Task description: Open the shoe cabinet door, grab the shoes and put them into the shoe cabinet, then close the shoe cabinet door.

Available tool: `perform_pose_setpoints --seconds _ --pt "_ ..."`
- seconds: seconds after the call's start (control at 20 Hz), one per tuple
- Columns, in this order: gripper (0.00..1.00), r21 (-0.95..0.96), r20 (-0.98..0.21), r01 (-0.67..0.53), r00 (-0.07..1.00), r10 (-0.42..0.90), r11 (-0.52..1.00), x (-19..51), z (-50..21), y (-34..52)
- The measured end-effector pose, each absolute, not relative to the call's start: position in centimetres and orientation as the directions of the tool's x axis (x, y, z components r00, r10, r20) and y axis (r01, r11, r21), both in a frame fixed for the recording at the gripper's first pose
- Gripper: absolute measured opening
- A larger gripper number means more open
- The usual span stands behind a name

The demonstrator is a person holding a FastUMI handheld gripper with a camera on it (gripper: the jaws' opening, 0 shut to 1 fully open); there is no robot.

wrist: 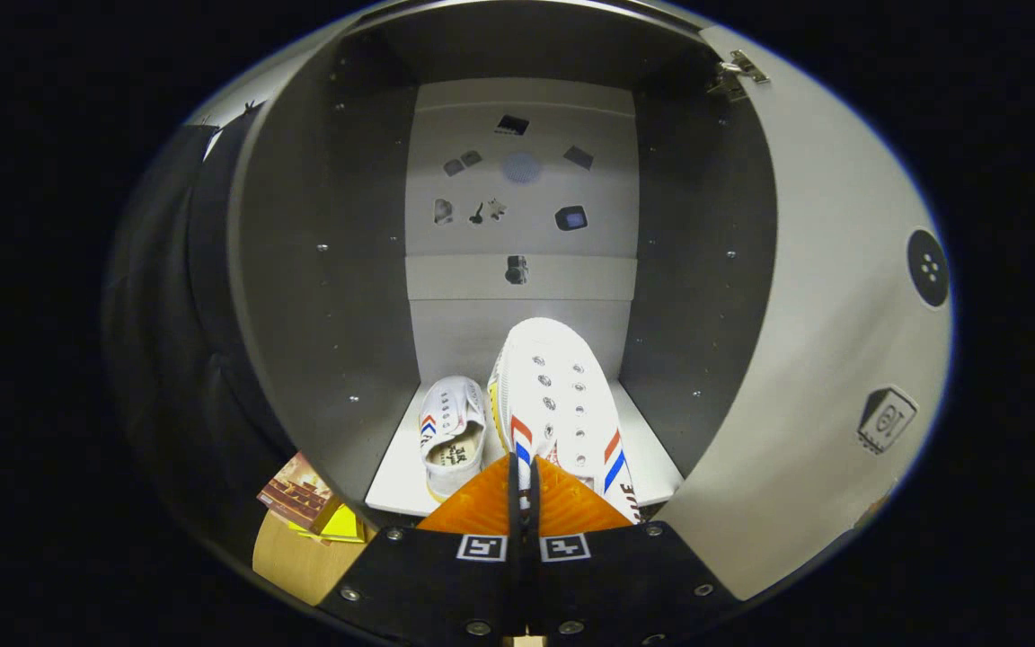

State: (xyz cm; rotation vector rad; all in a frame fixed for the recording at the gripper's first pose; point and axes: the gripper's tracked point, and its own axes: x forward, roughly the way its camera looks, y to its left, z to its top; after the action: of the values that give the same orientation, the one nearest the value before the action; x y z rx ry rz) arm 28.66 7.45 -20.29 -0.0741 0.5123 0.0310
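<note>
Tool [523, 476] at bottom centre, aimed level into the open cabinet [329, 270], fingers pinching the heel of 1 white shoe [558, 395] over the shelf [392, 485]. 2nd shoe [452, 431] just left of it. Door [823, 341] swung right.

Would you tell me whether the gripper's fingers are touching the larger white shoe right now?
Touching. In the gripper view the gripper has its fingers nearly closed on the heel edge of the larger white shoe, which hangs inside the open shoe cabinet.
</note>
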Motion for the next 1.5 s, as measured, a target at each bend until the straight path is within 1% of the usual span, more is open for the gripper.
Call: perform_pose_setpoints --seconds 0.3,0.45,0.55,0.7,0.75,0.8,0.85,0.95,1.0,1.05,1.15,1.25,1.5 --pt "0.0 -0.07 -0.605 -0.012 0.796 -0.033 0.997 38.0 -27.9 6.6" --pt "0.0 -0.057 -0.636 -0.004 0.771 -0.033 0.998 40.0 -30.4 6.8" --pt "0.0 -0.097 -0.626 -0.014 0.778 -0.05 0.995 41.1 -30.9 6.6" --pt "0.04 -0.106 -0.623 -0.024 0.78 -0.048 0.994 41.1 -31.1 6.5" --pt "0.12 -0.117 -0.61 -0.028 0.791 -0.049 0.993 41.4 -30.9 6.5" --pt "0.18 -0.137 -0.594 -0.028 0.802 -0.06 0.99 41.4 -30.4 6.5" --pt "0.28 -0.168 -0.573 -0.019 0.815 -0.082 0.986 41.0 -29.6 6.0" --pt "0.53 -0.193 -0.551 -0.011 0.828 -0.099 0.981 39.7 -28.2 5.6" --pt "0.6 -0.186 -0.542 -0.006 0.835 -0.097 0.983 38.8 -27.4 5.6" --pt "0.74 -0.175 -0.526 0.004 0.845 -0.097 0.985 38.1 -26.4 5.5" --pt "0.87 -0.164 -0.491 0.009 0.867 -0.09 0.986 35.8 -24.3 5.5" --pt "0.93 -0.148 -0.454 0.004 0.888 -0.072 0.989 33.3 -22.0 5.9" --pt "0.94 -0.103 -0.376 -0.031 0.927 -0.01 0.994 25.1 -16.0 7.2"
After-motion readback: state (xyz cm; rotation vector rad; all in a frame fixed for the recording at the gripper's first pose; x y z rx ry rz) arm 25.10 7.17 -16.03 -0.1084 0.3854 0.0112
